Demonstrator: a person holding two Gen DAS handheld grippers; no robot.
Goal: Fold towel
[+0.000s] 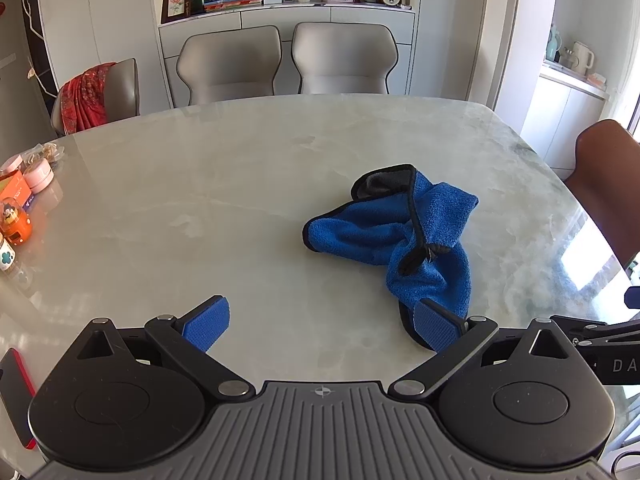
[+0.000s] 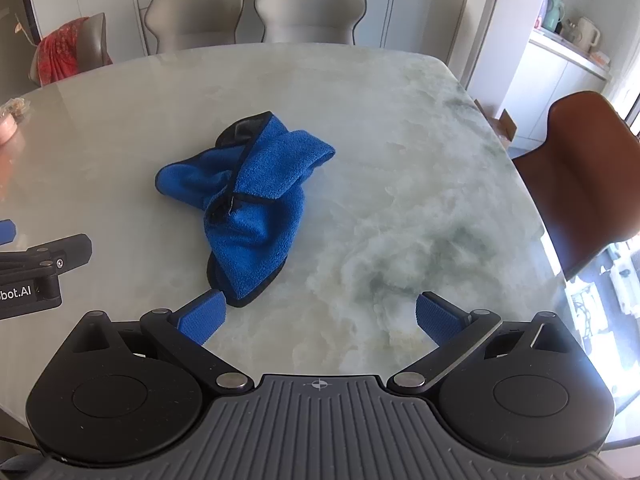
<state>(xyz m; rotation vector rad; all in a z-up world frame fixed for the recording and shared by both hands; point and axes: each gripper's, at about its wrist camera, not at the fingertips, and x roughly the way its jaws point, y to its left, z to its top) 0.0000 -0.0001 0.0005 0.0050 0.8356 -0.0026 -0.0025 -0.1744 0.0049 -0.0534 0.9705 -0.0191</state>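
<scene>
A blue towel (image 1: pixel 400 232) with a black hem lies crumpled in a heap on the marble table (image 1: pixel 200 168). It also shows in the right wrist view (image 2: pixel 256 196). My left gripper (image 1: pixel 320 326) is open and empty, above the table's near side; its right pad overlaps the towel's near end in view. My right gripper (image 2: pixel 318 316) is open and empty; its left pad sits just at the towel's near tip. Each gripper's body shows at the edge of the other's view.
Small jars and orange items (image 1: pixel 24 192) stand at the table's left edge, with a red phone (image 1: pixel 18 392) nearer. Two grey chairs (image 1: pixel 288 60) stand behind the table, a brown chair (image 2: pixel 580 176) at the right, and a chair with red cloth (image 1: pixel 88 96) at the far left.
</scene>
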